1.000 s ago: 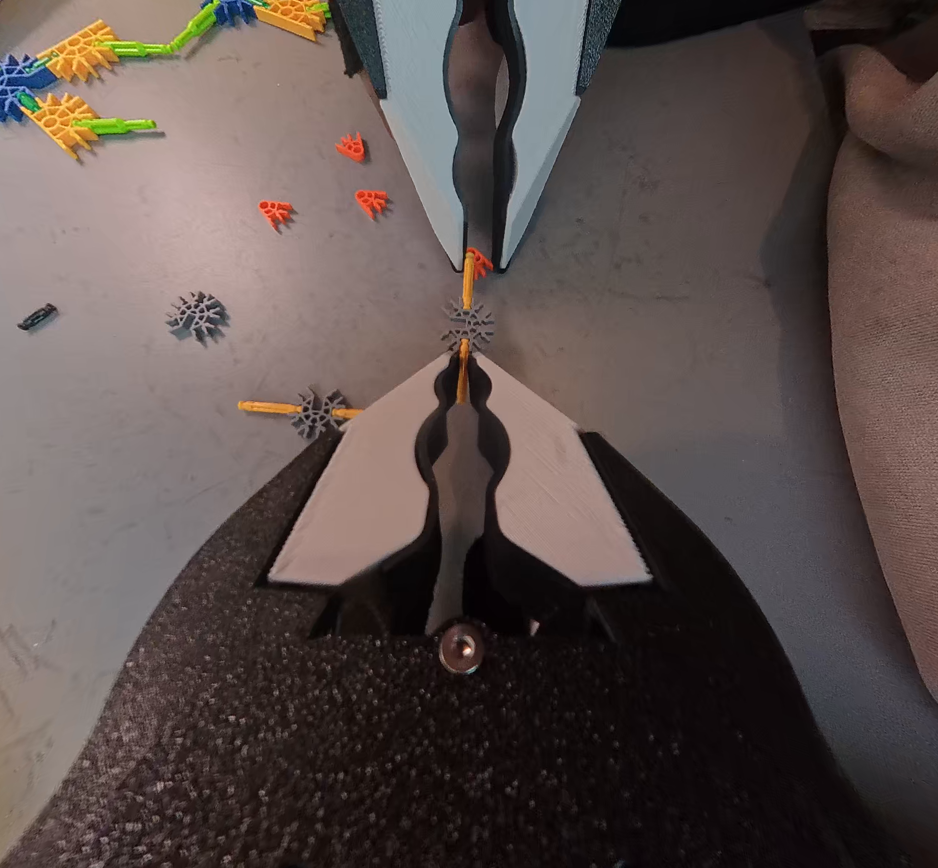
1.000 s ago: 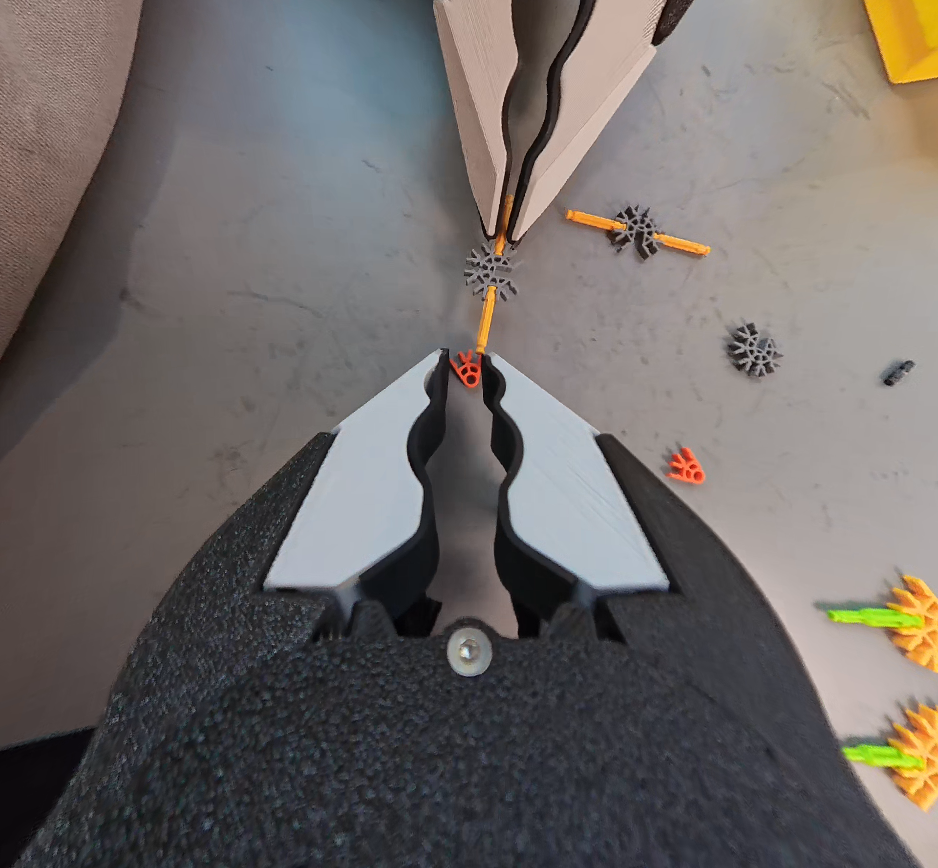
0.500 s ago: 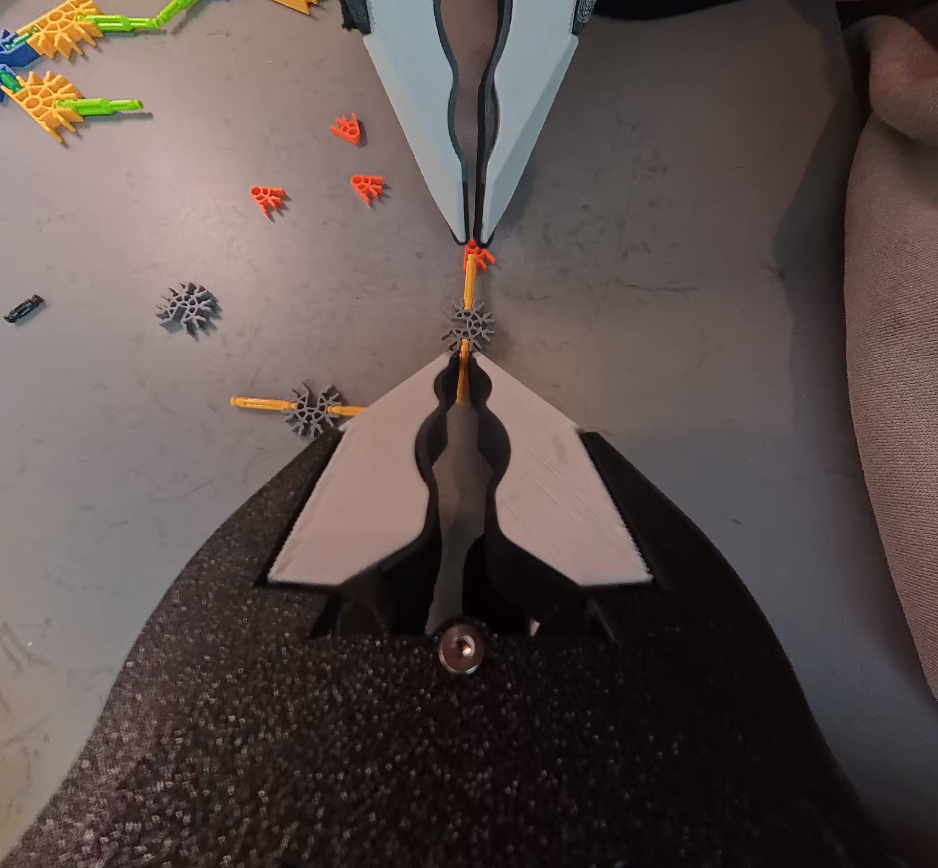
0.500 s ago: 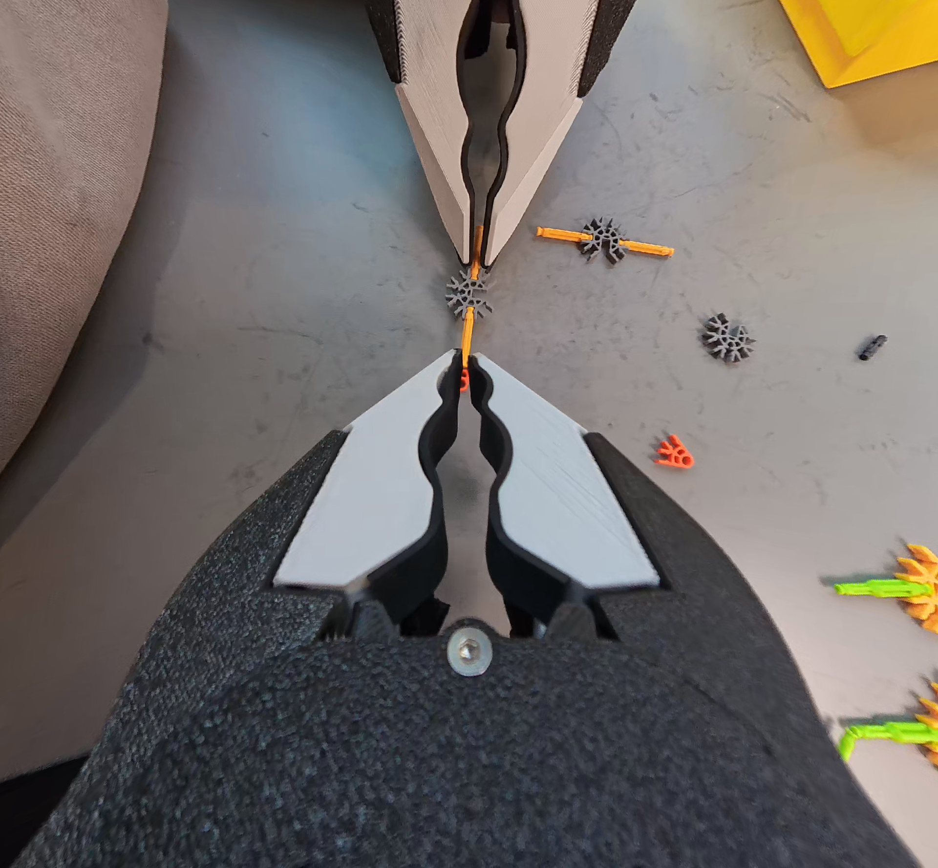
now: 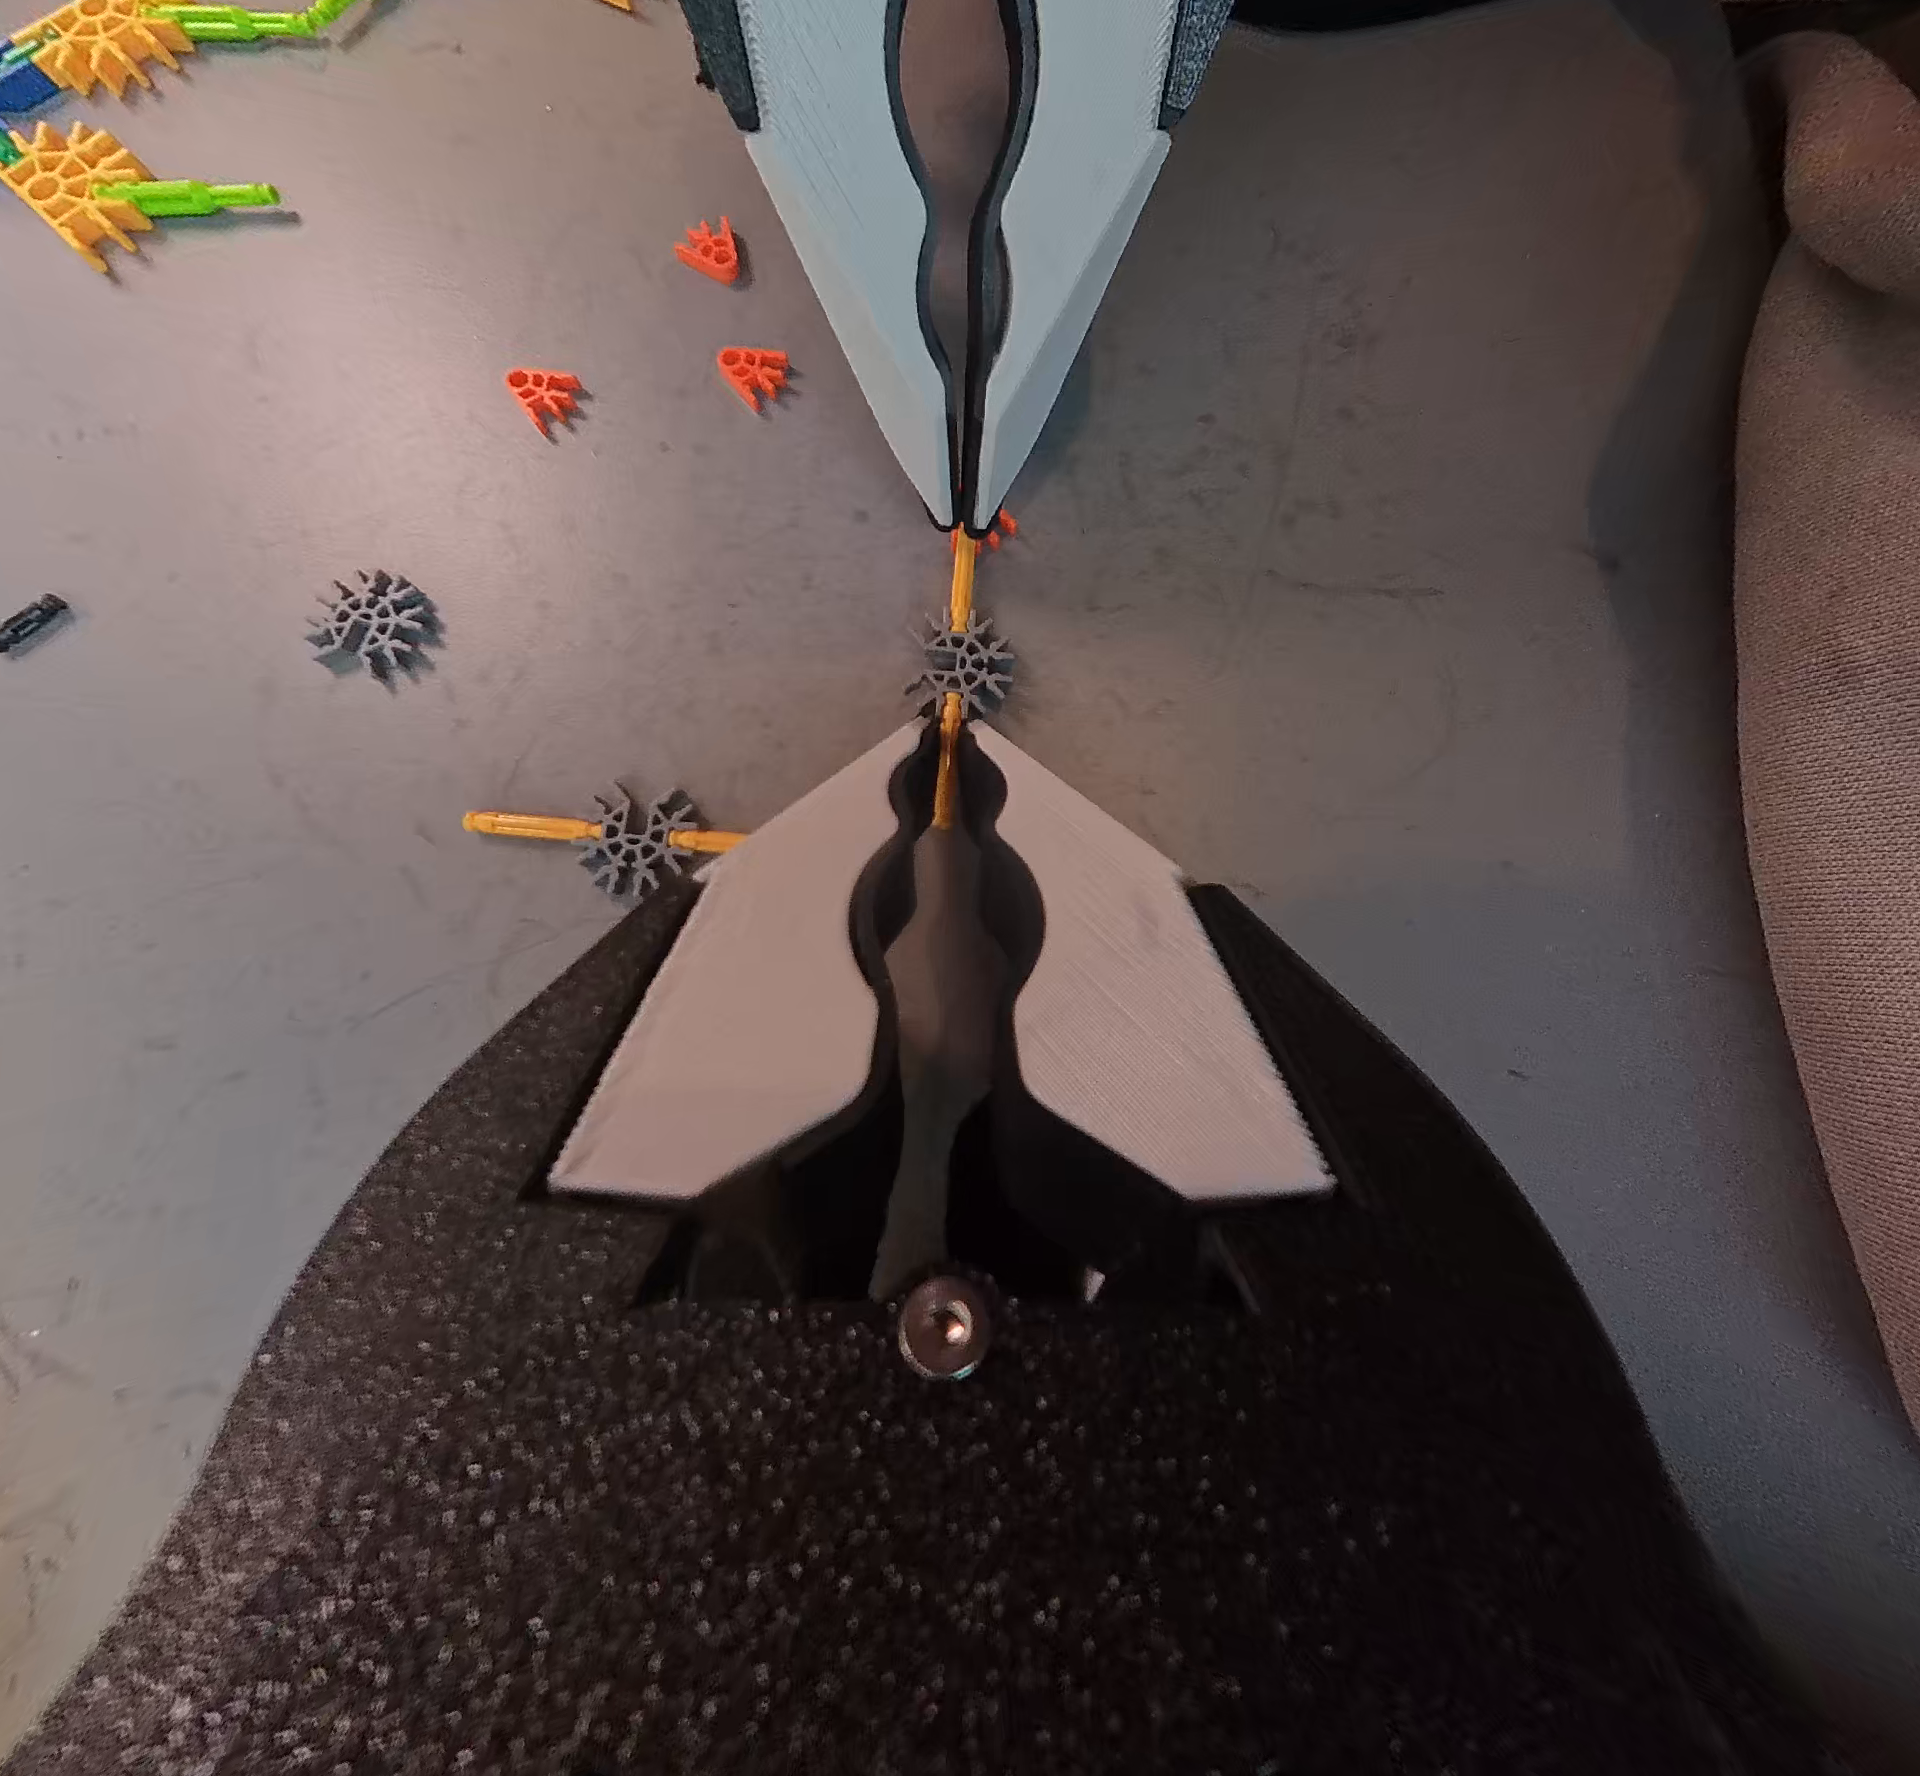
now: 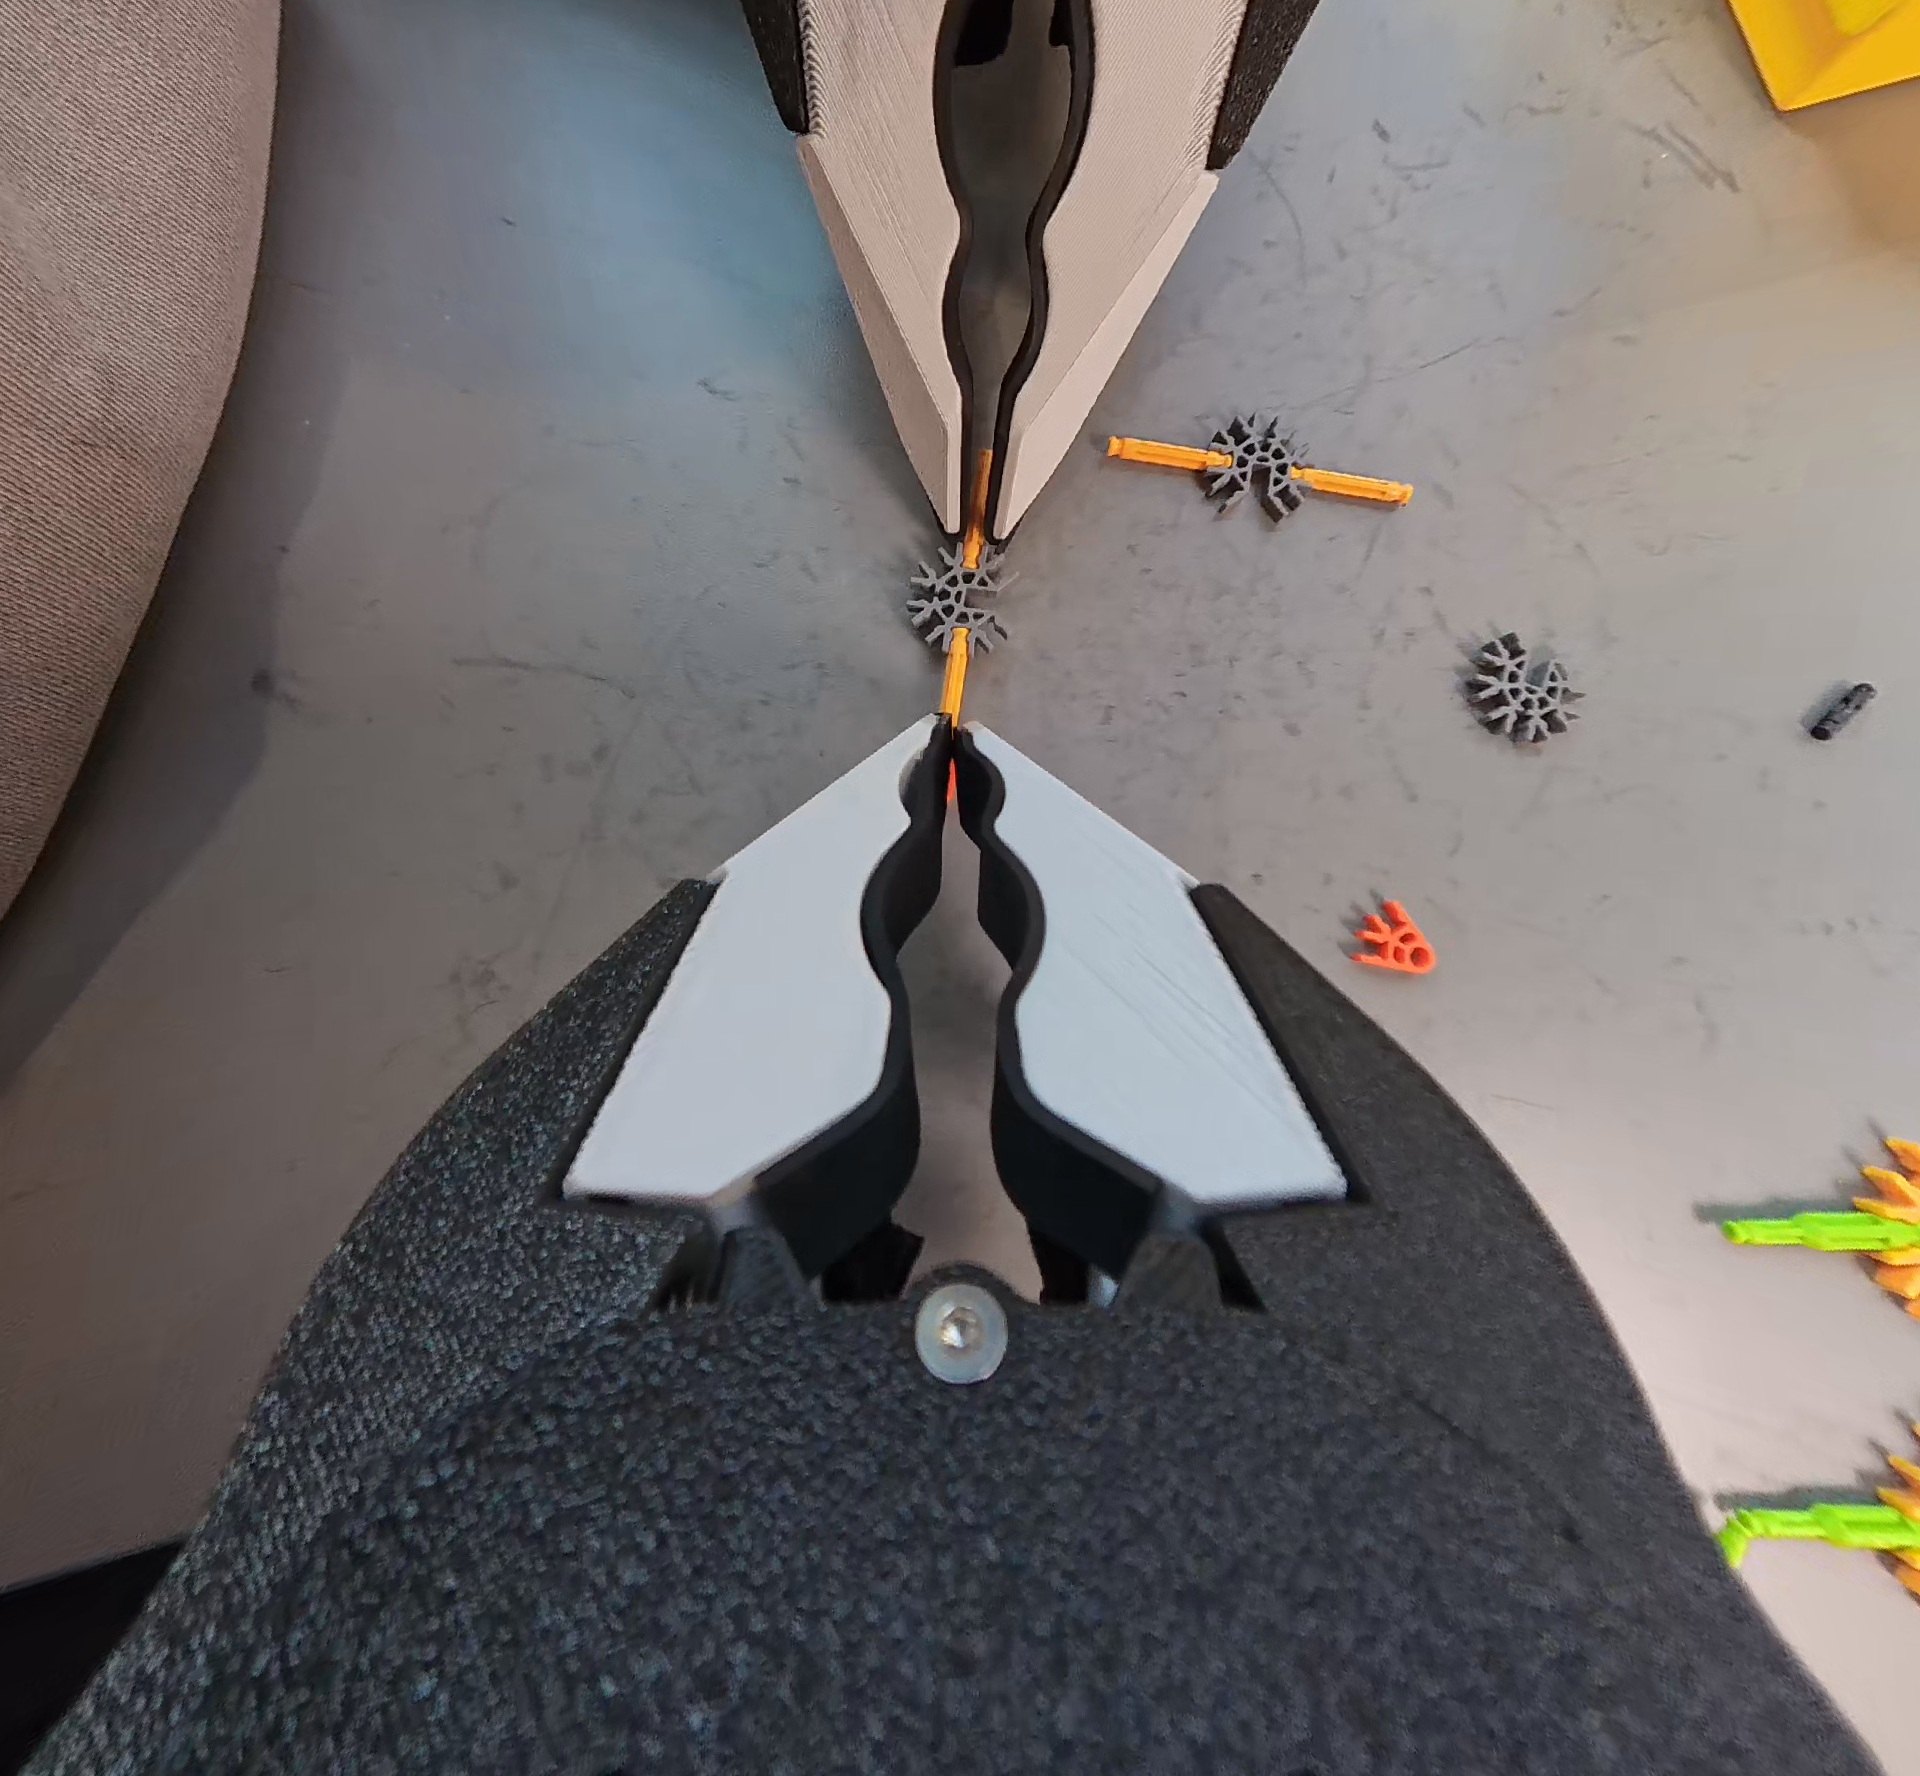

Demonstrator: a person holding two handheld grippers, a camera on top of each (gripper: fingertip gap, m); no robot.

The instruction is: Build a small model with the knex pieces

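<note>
L gripper [image 5: 948, 739] clamped on near orange rod [image 5: 943, 776] to steady grey hub [image 5: 966, 661] above bench [image 5: 1351, 479] | R gripper [image 6: 951, 739] pinched on small orange-red connector [image 5: 995, 529] at far rod tip [image 6: 954, 687] | grippers nose-to-nose, inline w/ rod axis.

Nothing to read here, in either view. No lettering, number or sign shows on any surface in these two pictures.

I see even, moderate light, soft shadows beneath parts, wide-angle bending at edges, and slight foreground blur.
</note>
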